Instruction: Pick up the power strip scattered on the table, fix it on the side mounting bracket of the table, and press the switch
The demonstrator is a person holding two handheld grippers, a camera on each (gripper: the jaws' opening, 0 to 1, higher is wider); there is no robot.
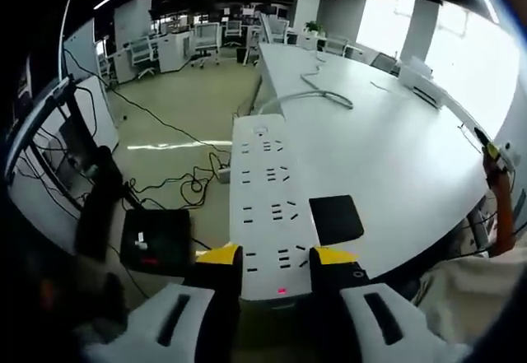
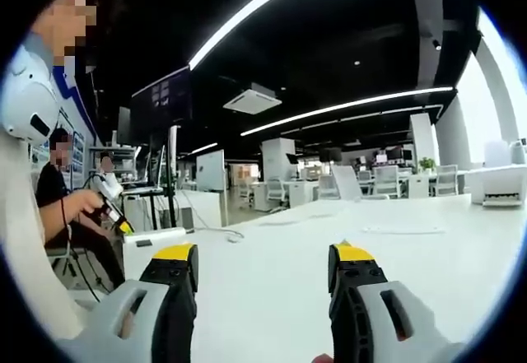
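Surface: large white table with a smooth top; in the left gripper view its near edge runs along the left side of the long white multi-socket power strip.
Room: open-plan office, dark ceiling with long light strips, grey-green floor, white desks and chairs at the back, bright windows on the right of the left gripper view.
Task item: the power strip lies at the table's left edge, lengthwise away from the camera; a small red light shows on its near end, and its white cable curves off across the table from the far end.
Left gripper: clamped on the near end of the power strip, yellow-tipped jaws touching both long sides.
Right gripper: jaws spread apart with nothing between them, above the white table.
Nearby: flat black square pad on the table, just beside the strip's right side.
Below the edge: black box and loose black cables on the floor.
Right gripper view: seated person in dark clothing at left holding a device; white printer-like unit at far right.
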